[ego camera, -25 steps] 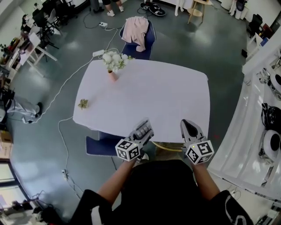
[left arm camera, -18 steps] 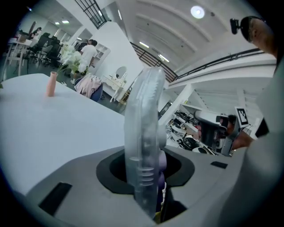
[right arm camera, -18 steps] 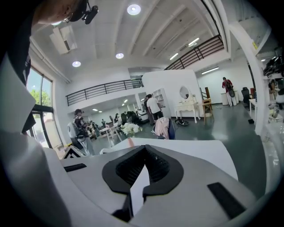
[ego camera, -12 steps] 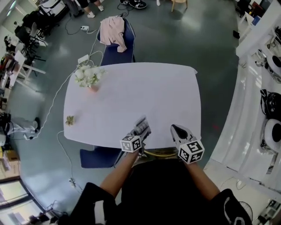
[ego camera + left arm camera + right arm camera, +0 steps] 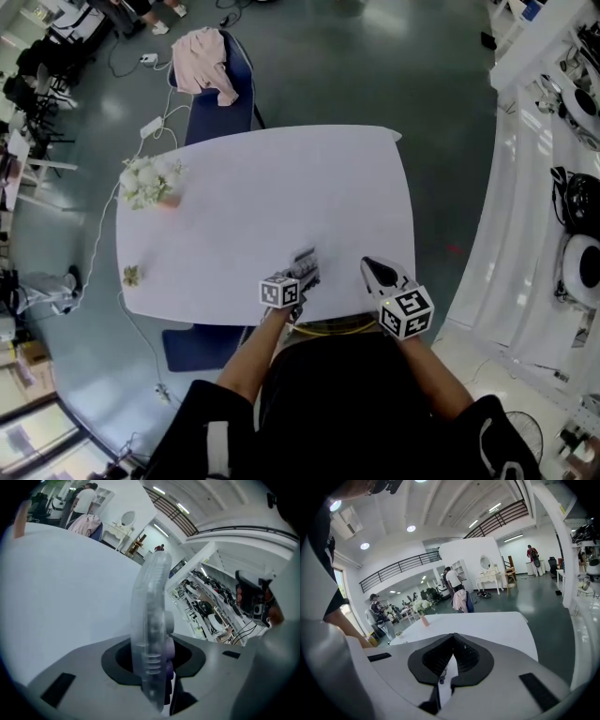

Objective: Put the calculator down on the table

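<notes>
A translucent calculator (image 5: 149,620) with purple keys stands on edge between the jaws of my left gripper (image 5: 151,667), which is shut on it. In the head view the calculator (image 5: 305,262) pokes out ahead of the left gripper (image 5: 299,275), just over the near edge of the white table (image 5: 262,202). My right gripper (image 5: 373,272) hovers beside it to the right, over the same edge. Seen from the right gripper view, the right gripper (image 5: 452,639) has its jaws together with nothing between them, and the table (image 5: 487,625) stretches ahead.
A vase of white flowers (image 5: 145,183) stands at the table's left, with a small dried sprig (image 5: 131,275) near the left front corner. A blue chair with a pink garment (image 5: 208,67) stands beyond the table. White counters (image 5: 553,187) line the right side.
Both grippers have sunk and moved forward over the table's near edge. The calculator has stayed in the left gripper, and the right jaws have stayed together.
</notes>
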{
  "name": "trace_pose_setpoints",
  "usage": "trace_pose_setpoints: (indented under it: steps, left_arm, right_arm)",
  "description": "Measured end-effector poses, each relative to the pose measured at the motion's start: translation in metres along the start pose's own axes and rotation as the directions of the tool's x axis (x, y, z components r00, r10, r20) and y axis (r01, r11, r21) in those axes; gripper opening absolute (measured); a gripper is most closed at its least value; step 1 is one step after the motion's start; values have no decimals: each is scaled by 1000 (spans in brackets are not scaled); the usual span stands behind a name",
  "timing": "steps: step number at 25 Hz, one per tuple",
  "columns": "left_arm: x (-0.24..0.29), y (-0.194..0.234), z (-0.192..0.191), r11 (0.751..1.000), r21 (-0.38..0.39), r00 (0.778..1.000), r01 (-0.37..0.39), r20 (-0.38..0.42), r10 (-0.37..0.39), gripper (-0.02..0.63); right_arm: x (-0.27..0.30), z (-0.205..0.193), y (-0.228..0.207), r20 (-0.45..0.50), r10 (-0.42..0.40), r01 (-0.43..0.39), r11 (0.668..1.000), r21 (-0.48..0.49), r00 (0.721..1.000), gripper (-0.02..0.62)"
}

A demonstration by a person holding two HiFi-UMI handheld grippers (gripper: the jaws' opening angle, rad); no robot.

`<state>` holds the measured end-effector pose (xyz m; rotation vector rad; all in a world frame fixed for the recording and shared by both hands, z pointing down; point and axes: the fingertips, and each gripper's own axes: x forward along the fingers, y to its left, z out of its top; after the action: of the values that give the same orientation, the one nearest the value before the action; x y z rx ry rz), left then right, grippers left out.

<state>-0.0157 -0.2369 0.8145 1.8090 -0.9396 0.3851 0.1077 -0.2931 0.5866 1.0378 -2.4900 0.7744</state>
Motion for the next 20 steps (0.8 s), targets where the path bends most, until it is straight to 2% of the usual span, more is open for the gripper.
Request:
trace_pose_setpoints:
  steps: [6, 11, 15, 20]
  left_arm:
    - [20, 0, -5, 998, -55, 998, 16, -61, -19, 130]
    - [21, 12, -16, 996, -13, 983, -88, -161, 85, 165]
    - [16, 18, -16, 989, 13, 973, -147, -177, 147, 188]
    - [7, 27, -14, 969, 75, 956, -234, -161, 243, 288]
  right_arm:
    - [-7, 8, -40, 13, -62, 62, 998, 20, 998, -2]
    - [-14, 12, -52, 32, -94, 93, 995, 36, 995, -2]
    - [-23, 23, -45, 84, -90, 85, 995, 55, 992, -2]
    - [-33, 19, -31, 96, -102, 98, 994, 47, 990, -2]
